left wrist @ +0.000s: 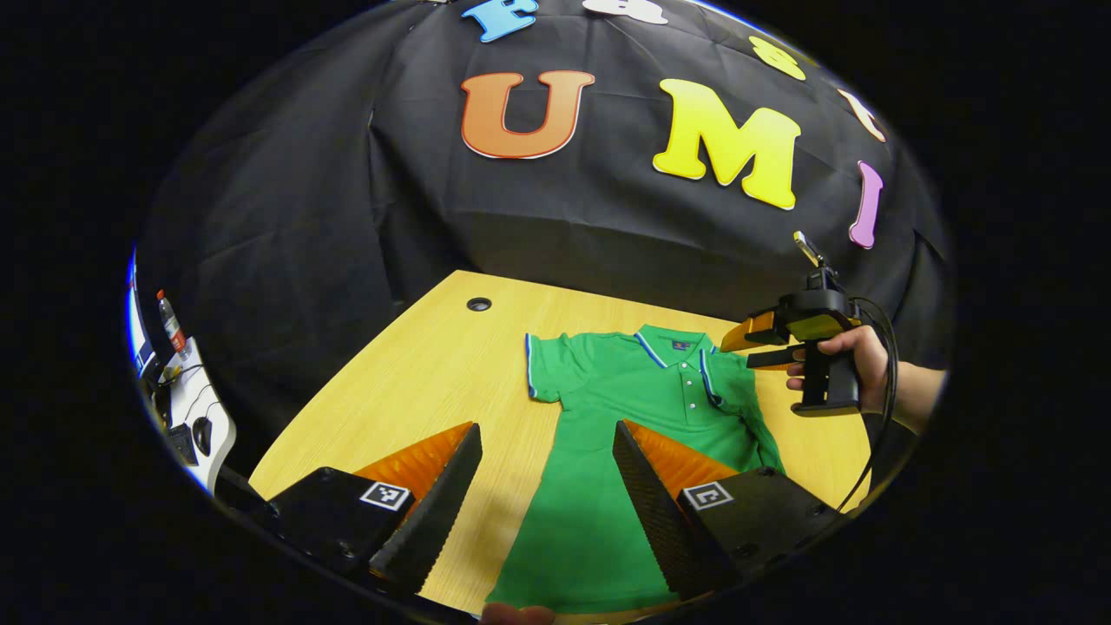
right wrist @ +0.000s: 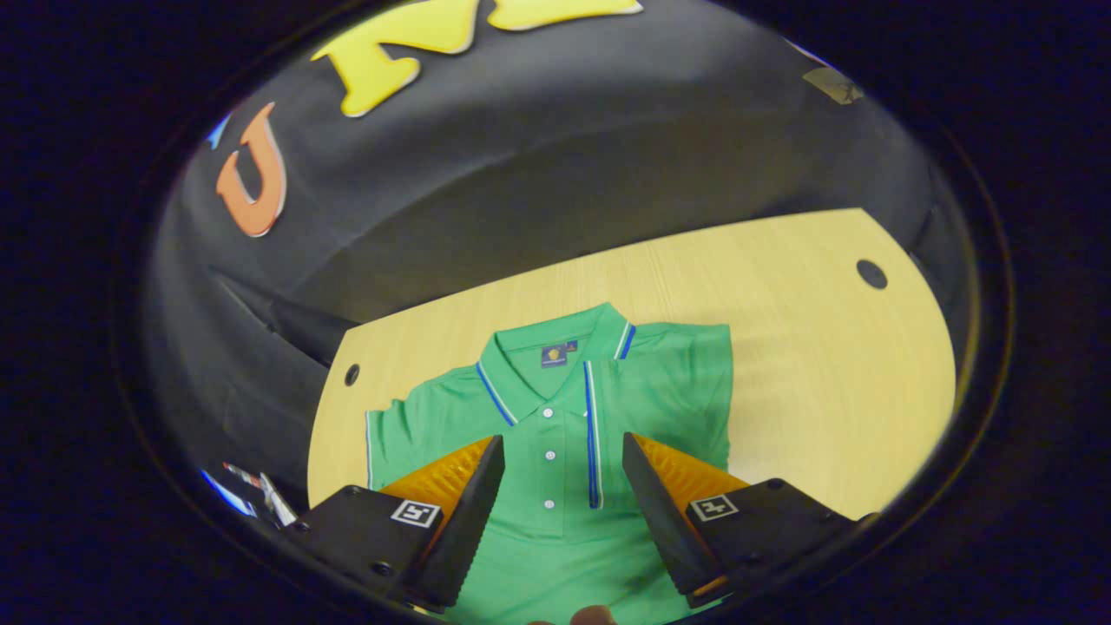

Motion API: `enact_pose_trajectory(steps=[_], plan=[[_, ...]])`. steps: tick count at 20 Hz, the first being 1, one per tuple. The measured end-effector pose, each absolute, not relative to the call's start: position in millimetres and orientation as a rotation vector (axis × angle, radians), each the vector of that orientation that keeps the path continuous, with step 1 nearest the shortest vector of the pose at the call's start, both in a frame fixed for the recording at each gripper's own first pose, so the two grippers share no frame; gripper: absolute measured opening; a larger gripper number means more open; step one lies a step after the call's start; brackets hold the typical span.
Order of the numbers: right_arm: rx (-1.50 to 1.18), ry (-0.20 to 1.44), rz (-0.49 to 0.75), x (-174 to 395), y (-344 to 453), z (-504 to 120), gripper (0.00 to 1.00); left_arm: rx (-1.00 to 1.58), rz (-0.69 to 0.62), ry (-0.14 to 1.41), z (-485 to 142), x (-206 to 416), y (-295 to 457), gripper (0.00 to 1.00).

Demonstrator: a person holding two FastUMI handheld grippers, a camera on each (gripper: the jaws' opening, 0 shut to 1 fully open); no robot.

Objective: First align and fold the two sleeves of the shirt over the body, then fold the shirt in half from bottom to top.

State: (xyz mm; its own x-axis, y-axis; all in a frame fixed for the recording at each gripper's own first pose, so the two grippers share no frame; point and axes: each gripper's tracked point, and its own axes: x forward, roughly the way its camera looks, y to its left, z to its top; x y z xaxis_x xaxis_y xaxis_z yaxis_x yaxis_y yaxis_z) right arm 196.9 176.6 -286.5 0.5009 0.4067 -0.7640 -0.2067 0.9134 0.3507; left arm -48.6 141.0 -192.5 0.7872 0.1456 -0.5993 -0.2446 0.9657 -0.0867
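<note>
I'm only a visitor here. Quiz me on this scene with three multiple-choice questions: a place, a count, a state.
1. Where does the shirt lie? A floor; B wooden table; C hanger.
2. How many white buttons show? A one; B three; C six.
3. The left claw and right claw are: A both open; B both shut; C clamping a sleeve.
Answers: B, the shirt lies flat on the wood; B, three run down its front; A, each claw's fingers stand apart, holding nothing.
</note>
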Motion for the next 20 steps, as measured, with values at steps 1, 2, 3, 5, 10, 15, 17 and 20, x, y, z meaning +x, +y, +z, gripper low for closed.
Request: enact_pose_trajectory(steps=[1, 2, 3, 5, 10, 15, 17, 20], plan=[[0.186, 0.936, 0.393, 190, 172, -270, 0.88, -0.164, 0.199, 0.627, -192, -41, 143, 0.98], [0.144, 0.893, 0.409, 180, 166, -253, 0.88, -0.168, 0.182, 0.621, -191, -32, 145, 0.98], [0.110, 0.850, 0.428, 172, 160, -236, 0.88, -0.181, 0.160, 0.624, -192, -23, 147, 0.98], [0.055, 0.775, 0.462, 152, 150, -207, 0.88, -0.235, 0.088, 0.662, -201, -5, 144, 0.98], [-0.008, 0.704, 0.516, 91, 106, -165, 0.88, -0.323, 0.011, 0.788, -231, 38, 163, 0.99], [-0.053, 0.703, 0.546, 41, 60, -159, 0.88, -0.382, 0.004, 0.916, -266, 79, 187, 0.99], [-0.055, 0.720, 0.565, 24, 54, -162, 0.88, -0.406, 0.004, 0.956, -280, 94, 196, 0.99], [-0.056, 0.735, 0.531, 16, 39, -167, 0.88, -0.455, -0.019, 1.040, -306, 110, 200, 0.99]])
